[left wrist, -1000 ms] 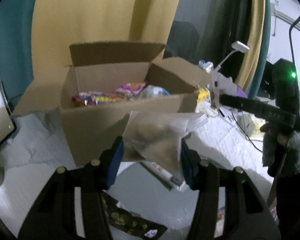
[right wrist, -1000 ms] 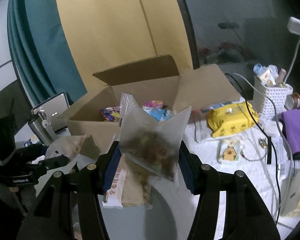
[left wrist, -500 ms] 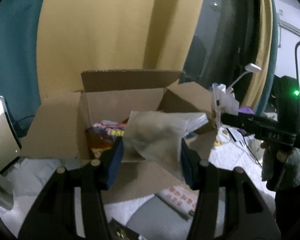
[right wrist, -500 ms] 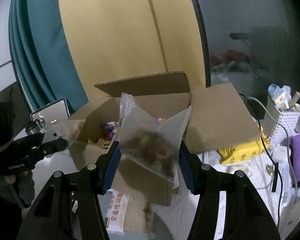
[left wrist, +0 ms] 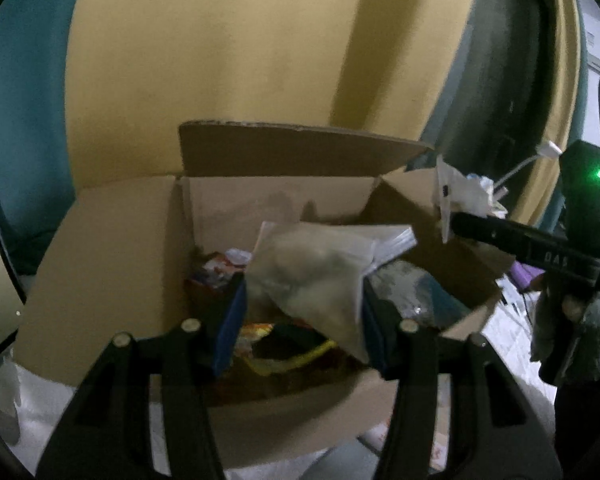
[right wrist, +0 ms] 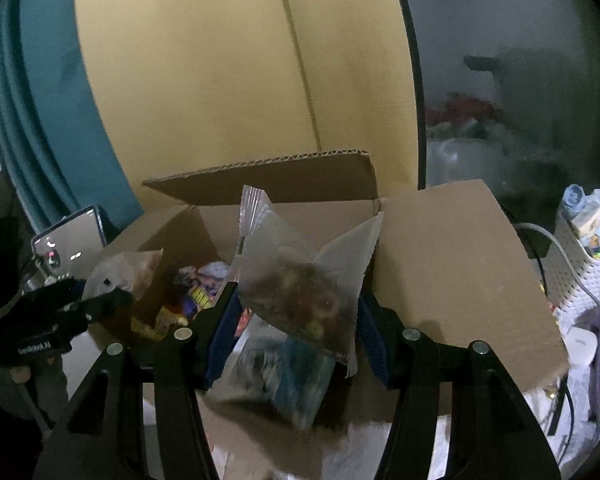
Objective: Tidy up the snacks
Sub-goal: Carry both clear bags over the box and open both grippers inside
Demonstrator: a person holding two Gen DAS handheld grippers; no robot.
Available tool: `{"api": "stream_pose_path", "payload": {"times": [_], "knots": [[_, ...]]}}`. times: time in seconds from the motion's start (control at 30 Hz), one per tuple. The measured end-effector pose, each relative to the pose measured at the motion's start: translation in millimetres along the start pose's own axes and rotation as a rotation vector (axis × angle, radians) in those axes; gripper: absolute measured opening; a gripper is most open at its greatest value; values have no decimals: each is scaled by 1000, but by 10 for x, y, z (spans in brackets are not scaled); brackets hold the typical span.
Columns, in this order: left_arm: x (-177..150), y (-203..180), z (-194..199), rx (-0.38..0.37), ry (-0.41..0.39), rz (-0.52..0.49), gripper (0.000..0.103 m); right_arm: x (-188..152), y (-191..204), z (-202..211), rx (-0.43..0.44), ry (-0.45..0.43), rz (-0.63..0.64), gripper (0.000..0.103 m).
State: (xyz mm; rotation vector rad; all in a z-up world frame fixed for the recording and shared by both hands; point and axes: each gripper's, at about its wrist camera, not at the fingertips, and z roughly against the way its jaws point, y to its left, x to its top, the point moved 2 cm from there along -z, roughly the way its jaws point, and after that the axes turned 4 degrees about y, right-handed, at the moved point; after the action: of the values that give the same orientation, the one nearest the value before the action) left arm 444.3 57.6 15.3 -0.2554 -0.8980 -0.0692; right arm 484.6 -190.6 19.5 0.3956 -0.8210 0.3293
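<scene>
Left wrist view first: my left gripper [left wrist: 303, 312] is pinching a clear zip bag of pale snacks [left wrist: 320, 276], its blue pads pressed against the bag's two sides, and the bag hangs just ahead of the fingers over the open cardboard box [left wrist: 112, 272]. Below and beyond the fingertips lie the colourful snack packets [left wrist: 276, 344] already in the box. Off to the right of this gripper, the right gripper [left wrist: 448, 216] reaches in over the box's right flap with its own bag.

From the right wrist camera, my right gripper [right wrist: 296, 320] is clamped on a clear zip bag of dark mixed snacks [right wrist: 304, 292], held above the box interior, with a blurred bluish packet [right wrist: 280, 372] directly under the fingers. To its left, the left gripper [right wrist: 96, 300] shows with its pale bag. A white perforated basket [right wrist: 580, 276] stands well to the right, beyond the box flap.

My worry is that both tools are crowding one opening. If I let go of both together, the bags could collide or one could catch the near wall and slide outside. The bags are slack, so a loose pinch could let one slip early. The upright rear flap could also snag a bag corner if I push further forward.
</scene>
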Motion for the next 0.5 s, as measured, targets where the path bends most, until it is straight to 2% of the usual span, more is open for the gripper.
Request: {"api": "stream_pose_path", "payload": {"times": [0.13,0.17,0.23,0.3,0.5], "knots": [[42,110,-84,-6,10,47,57,136,-37,-172,-8,7,-30,60],[45,133,-93,-11,10,58,59,174,-51,-223,-18,13,-46,63],[43,175,-74,-24,-8,77,74,216,-52,-281,-38,11,-63,70],[59,192,-51,-32,-21,82,82,242,-28,-273,-42,-17,-69,85],[75,199,73,-30,-49,91,84,249,22,-221,-49,-30,-54,87]]}}
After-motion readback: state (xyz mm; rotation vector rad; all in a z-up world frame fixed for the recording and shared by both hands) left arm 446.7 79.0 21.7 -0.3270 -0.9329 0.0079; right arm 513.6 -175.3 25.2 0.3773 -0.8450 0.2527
